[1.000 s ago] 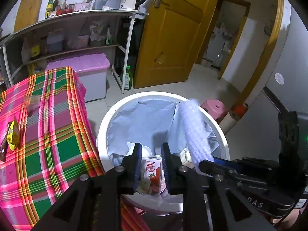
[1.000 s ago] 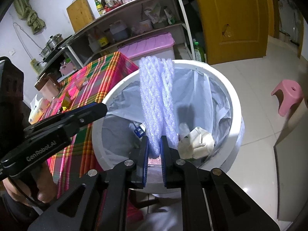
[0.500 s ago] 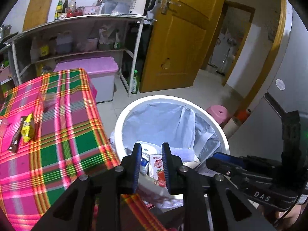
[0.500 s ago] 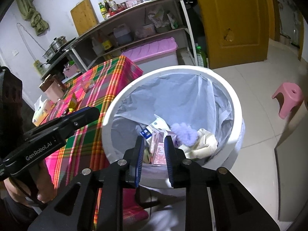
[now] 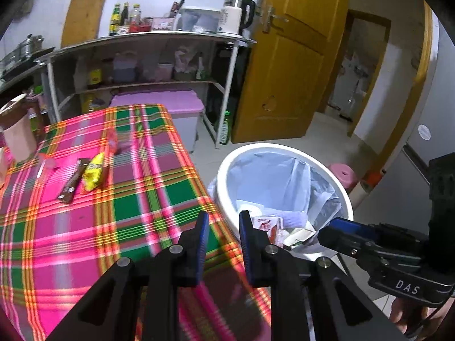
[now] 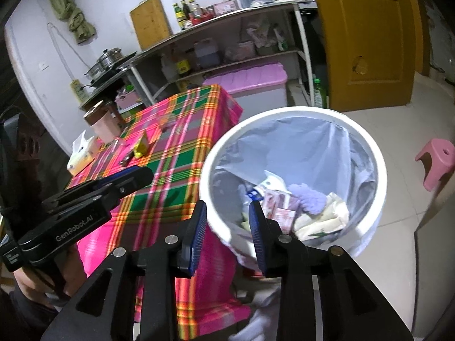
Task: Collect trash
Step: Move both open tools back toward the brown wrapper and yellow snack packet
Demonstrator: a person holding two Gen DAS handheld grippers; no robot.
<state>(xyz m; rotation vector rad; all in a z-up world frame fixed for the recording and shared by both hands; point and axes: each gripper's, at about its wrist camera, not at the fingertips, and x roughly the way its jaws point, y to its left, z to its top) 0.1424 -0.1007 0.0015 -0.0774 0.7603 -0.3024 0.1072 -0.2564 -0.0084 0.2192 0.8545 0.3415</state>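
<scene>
The white trash bin [image 5: 284, 146] [image 6: 284, 110] with a clear liner stands on the floor beside the plaid-covered table [image 5: 142, 199]. Inside lie red-and-white drink cartons [image 6: 280, 207], crumpled paper and a purple foam net [image 6: 308, 196]. My right gripper [image 6: 227, 206] hovers over the bin's near rim, its jaws opening with nothing between them. My left gripper [image 5: 221, 216] is shut and empty, over the table's corner next to the bin. On the cloth lie a yellow wrapper [image 5: 93, 172] [image 6: 142, 145] and a brown bar wrapper [image 5: 72, 183].
A pink cup [image 5: 18, 139] and a tissue pack [image 6: 81, 153] stand at the table's far end. Behind are a metal shelf [image 5: 142, 39], a pink-lidded box [image 5: 159, 103], a green bottle [image 5: 224, 128] and a yellow door [image 5: 290, 56]. A pink stool [image 6: 436, 162] stands right of the bin.
The purple foam net left my right gripper and fell into the bin, and those jaws have widened. Both grippers drew back and swung left toward the table.
</scene>
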